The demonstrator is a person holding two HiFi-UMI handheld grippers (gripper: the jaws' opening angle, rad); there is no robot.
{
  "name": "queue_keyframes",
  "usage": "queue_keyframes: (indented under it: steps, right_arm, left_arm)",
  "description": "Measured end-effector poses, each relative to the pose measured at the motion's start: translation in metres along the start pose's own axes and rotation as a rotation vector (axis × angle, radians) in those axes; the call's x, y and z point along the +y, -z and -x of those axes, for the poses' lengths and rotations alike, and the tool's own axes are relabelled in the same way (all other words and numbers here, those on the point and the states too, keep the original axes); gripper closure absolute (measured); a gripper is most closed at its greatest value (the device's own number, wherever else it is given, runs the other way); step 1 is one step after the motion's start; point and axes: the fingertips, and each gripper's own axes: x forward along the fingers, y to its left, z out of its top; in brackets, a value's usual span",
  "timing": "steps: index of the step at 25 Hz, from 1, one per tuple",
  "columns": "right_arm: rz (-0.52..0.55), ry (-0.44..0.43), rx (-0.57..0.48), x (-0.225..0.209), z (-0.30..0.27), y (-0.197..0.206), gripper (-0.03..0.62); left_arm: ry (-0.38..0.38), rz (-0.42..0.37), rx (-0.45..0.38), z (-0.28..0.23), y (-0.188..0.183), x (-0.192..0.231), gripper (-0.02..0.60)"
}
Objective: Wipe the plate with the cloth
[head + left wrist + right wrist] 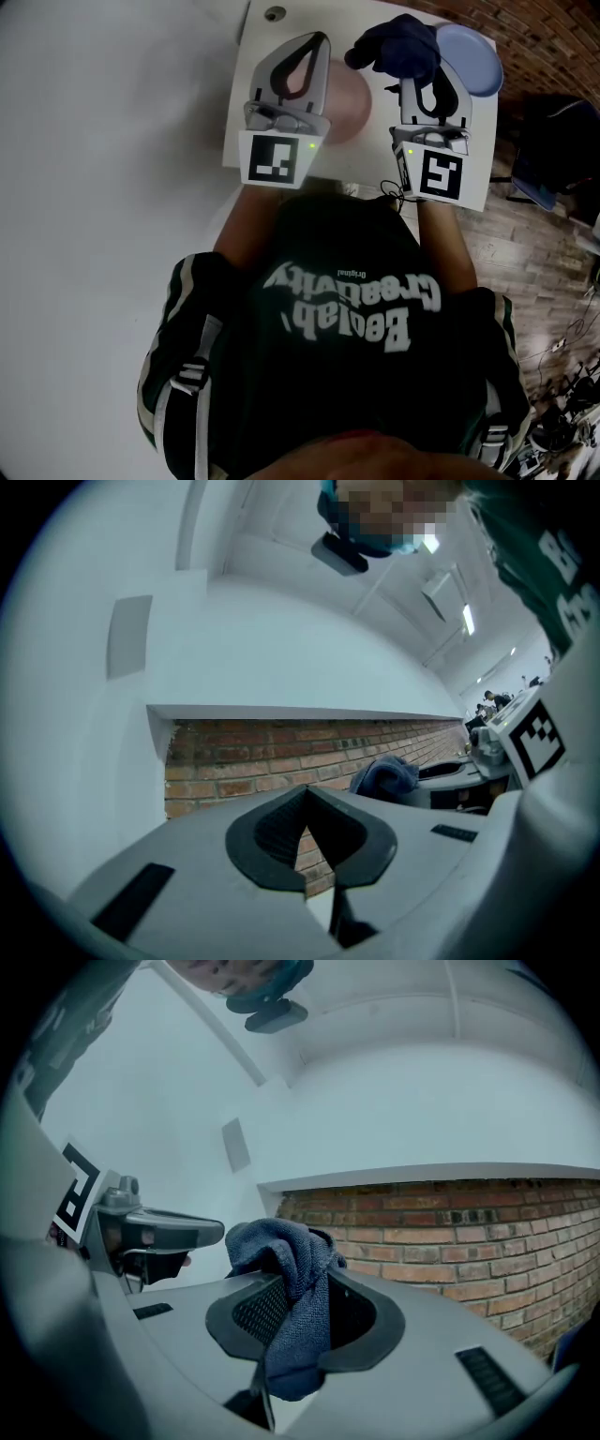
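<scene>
The cloth (281, 1246) is carried clamped in the right gripper (305, 1283), the left gripper (306, 803) shut empty; lowering onto the pink plate (349, 111) is judged needed

Two grippers were in view: the left gripper (317, 42) and the right gripper (429, 82). There were two marker cubes, one marker cube (278, 159) on the left and one on the right. There was one dark blue cloth (398, 47). Two plates lay on the single white tabletop (258, 84): one blue plate (478, 61) and one pinkish plate (349, 103). One small round fitting (274, 13) sat near the tabletop's far corner.
</scene>
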Motion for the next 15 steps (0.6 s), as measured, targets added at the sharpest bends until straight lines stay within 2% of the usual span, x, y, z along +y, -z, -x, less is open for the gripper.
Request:
queue_keyframes:
  steps: [4,7,11,15]
  right_arm:
    - [-0.005,0.005,0.035,0.0,0.002,0.005,0.507]
    - [0.001,-0.004,0.02,-0.001,-0.001,0.001,0.507]
    - [0.07,-0.034,0.015,0.001,-0.004,-0.005,0.511]
    - [0.081,-0.037,0.004,0.002,-0.005,-0.009,0.511]
  left_arm:
    - [-0.002,-0.007,-0.005,-0.003,0.0,0.0,0.581]
    - [-0.004,-0.001,-0.005,-0.007,-0.002,0.0,0.581]
    - [0.003,-0.005,-0.002,-0.016,-0.006,-0.003,0.581]
    - [0.015,0.02,0.0,-0.02,-0.007,-0.005,0.581]
